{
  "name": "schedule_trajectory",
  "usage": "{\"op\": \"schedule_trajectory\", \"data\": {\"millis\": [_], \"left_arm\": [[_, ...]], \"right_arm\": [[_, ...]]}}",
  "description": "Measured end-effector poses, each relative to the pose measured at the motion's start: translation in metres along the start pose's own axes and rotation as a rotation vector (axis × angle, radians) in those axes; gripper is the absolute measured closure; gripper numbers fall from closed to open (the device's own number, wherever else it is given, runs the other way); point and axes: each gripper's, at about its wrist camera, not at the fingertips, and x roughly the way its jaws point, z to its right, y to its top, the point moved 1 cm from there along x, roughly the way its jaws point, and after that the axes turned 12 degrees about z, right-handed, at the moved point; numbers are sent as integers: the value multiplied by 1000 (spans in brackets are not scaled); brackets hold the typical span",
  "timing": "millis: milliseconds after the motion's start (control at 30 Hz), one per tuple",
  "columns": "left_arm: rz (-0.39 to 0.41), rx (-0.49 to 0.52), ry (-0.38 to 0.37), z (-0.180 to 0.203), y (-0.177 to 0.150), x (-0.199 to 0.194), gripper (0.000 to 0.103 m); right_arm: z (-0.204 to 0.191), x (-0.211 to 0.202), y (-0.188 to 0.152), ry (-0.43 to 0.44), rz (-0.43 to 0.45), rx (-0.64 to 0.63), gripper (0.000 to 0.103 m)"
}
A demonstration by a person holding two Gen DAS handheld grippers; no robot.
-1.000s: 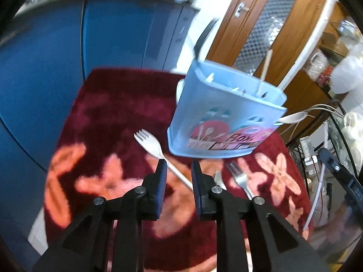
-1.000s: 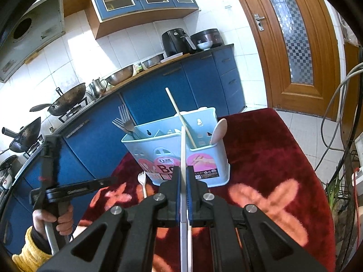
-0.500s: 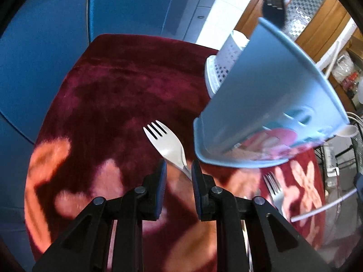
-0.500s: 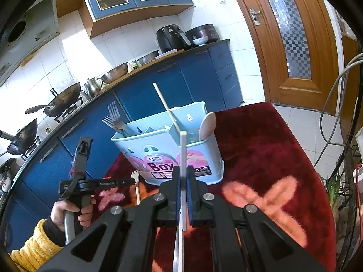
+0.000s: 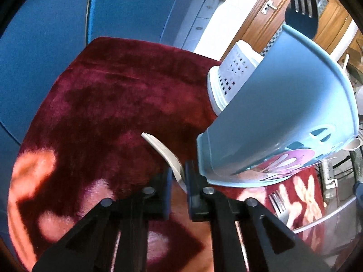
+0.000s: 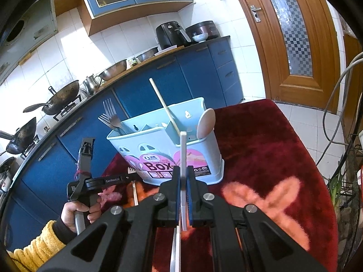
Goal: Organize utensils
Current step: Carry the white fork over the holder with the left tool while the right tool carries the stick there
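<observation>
White plastic fork (image 5: 166, 153) between left fingers (image 5: 167, 176), jaws closing on its neck, tines raised ahead of tips over red floral cloth (image 5: 118, 104). Blue utensil box (image 6: 168, 145) just beyond. Right fingers (image 6: 176, 181) clamped on white chopstick (image 6: 182, 158), upright before box.

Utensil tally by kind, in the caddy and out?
Forks: 4 (caddy forks x2, white fork, table fork)
Chopsticks: 2 (caddy chopstick, held chopstick)
Spoons: 1 (spoon)
Total: 7
</observation>
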Motion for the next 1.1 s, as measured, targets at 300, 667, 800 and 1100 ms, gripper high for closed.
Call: {"op": "schedule_trajectory", "data": {"millis": [300, 667, 800, 1100], "left_arm": [[138, 28, -8, 9, 3, -52, 101], [401, 129, -73, 55, 16, -158, 101], [458, 175, -98, 77, 32, -175, 101], [611, 284, -77, 119, 82, -198, 101]], "right_arm": [[-4, -5, 6, 4, 22, -9, 97], [-22, -27, 32, 19, 105, -51, 97], [-28, -30, 48, 17, 135, -72, 97], [-42, -24, 93, -15, 214, -140, 97]]}}
